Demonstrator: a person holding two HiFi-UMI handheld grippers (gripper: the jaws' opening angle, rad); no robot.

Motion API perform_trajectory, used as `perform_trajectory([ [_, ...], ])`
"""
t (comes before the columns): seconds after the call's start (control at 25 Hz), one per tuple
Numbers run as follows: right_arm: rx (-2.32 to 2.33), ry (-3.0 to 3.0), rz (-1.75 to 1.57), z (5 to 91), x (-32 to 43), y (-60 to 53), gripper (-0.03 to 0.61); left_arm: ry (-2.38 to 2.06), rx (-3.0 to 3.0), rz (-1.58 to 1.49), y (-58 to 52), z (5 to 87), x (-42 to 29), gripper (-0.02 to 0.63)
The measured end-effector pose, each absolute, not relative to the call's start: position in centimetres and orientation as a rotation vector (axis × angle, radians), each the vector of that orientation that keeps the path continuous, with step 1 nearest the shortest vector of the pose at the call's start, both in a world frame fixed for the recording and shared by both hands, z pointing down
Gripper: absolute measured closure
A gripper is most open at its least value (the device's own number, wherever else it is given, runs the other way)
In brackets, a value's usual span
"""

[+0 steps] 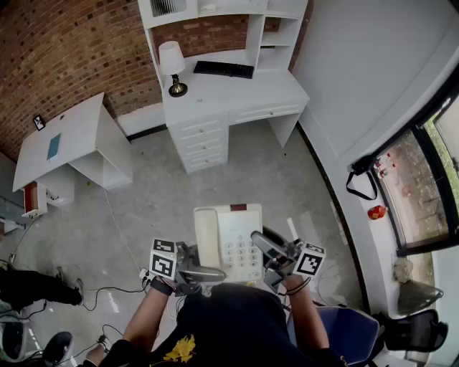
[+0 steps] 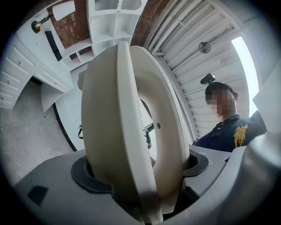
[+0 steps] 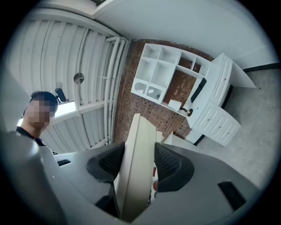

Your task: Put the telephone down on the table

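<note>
A cream telephone [image 1: 228, 240] with its handset on the left and a keypad is held face up in the air in front of the person. My left gripper [image 1: 197, 272] grips its near left edge and my right gripper [image 1: 267, 251] its near right edge. In the left gripper view the telephone [image 2: 127, 132] stands edge-on, filling the space between the dark pads [image 2: 88, 178]. In the right gripper view a thin edge of the telephone [image 3: 136, 162] is pinched between the ribbed pads [image 3: 171, 165]. The white desk [image 1: 258, 93] stands ahead, across the floor.
On the desk are a lamp [image 1: 173, 66] and a black keyboard [image 1: 224, 69], with a shelf unit [image 1: 215, 14] above. A small white table [image 1: 64, 140] stands at the left. Cables [image 1: 107, 290] lie on the floor. A blue chair [image 1: 351, 333] is behind at the right.
</note>
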State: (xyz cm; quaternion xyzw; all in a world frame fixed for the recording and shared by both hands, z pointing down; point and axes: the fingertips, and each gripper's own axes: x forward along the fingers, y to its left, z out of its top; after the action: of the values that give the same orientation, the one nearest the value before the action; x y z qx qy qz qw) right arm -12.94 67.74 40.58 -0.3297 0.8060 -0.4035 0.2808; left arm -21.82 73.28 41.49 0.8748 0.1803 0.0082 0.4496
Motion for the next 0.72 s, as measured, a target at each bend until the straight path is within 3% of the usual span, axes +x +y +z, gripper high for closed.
perform_trajectory([
  [0.72, -1.156, 2.155, -1.001, 38.5, -13.8, 67.8, 0.376, 0.539, 2.135, -0.035, 72.6, 39.4, -23.4, 0.169],
])
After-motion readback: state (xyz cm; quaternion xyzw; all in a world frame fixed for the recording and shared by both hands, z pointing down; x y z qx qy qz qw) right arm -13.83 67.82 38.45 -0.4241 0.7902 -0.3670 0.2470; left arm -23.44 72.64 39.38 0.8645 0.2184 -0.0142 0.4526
